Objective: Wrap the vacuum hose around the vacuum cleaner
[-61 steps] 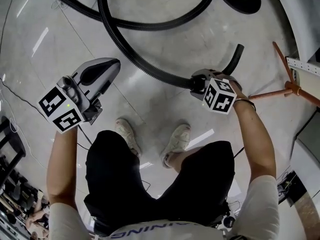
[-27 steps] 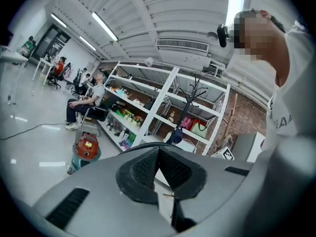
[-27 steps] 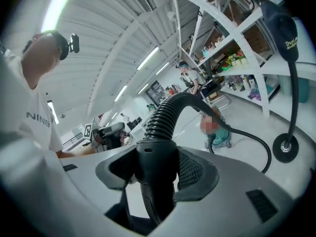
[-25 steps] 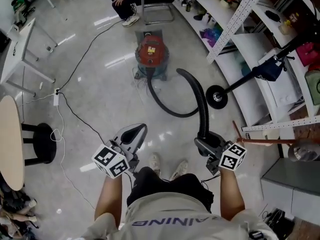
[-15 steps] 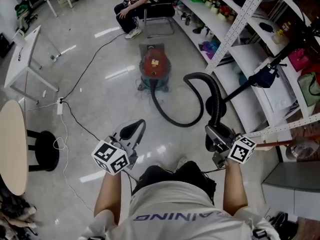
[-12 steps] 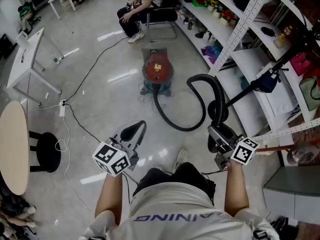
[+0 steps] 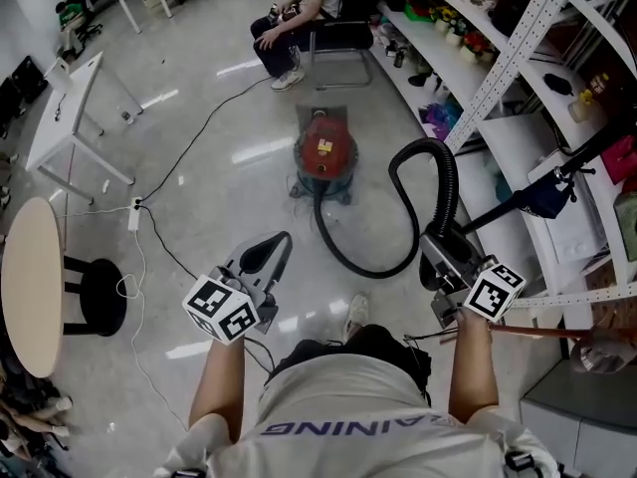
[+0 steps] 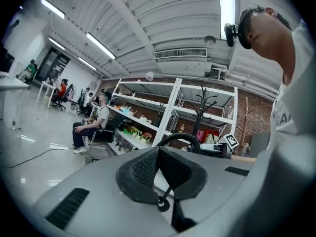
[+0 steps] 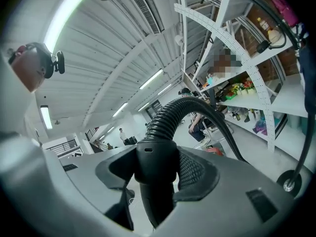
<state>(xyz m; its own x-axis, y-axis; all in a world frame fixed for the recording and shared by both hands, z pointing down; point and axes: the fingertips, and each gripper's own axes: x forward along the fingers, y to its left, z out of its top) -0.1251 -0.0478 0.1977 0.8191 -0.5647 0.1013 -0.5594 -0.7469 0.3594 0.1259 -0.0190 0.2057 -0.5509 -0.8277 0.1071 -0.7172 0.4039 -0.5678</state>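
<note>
The red vacuum cleaner (image 7: 324, 152) stands on the shiny floor ahead of me. Its black ribbed hose (image 7: 441, 192) runs from the canister along the floor, then rises in a tall arch and comes down into my right gripper (image 7: 447, 263). That gripper is shut on the hose's smooth end cuff, with the hose (image 9: 168, 117) curving up from between the right gripper's (image 9: 155, 171) pads. A bit of the red vacuum cleaner (image 9: 216, 150) shows beyond. My left gripper (image 7: 264, 257) hangs at the left, shut and holding nothing. In the left gripper view the left gripper (image 8: 158, 156) points toward the hose (image 8: 180, 138).
A person sits on a chair (image 7: 304, 13) behind the vacuum. Shelving racks (image 7: 518, 58) line the right side, with a black pole (image 7: 518, 202) leaning near them. A white table (image 7: 70, 98), a round table (image 7: 25, 287) and a black stool (image 7: 95, 297) stand at the left. A cable (image 7: 169, 167) crosses the floor.
The head view has lifted from the floor by my feet to the room. My right gripper has carried the hose end up and rightward, and the hose now arches. The left gripper stays shut.
</note>
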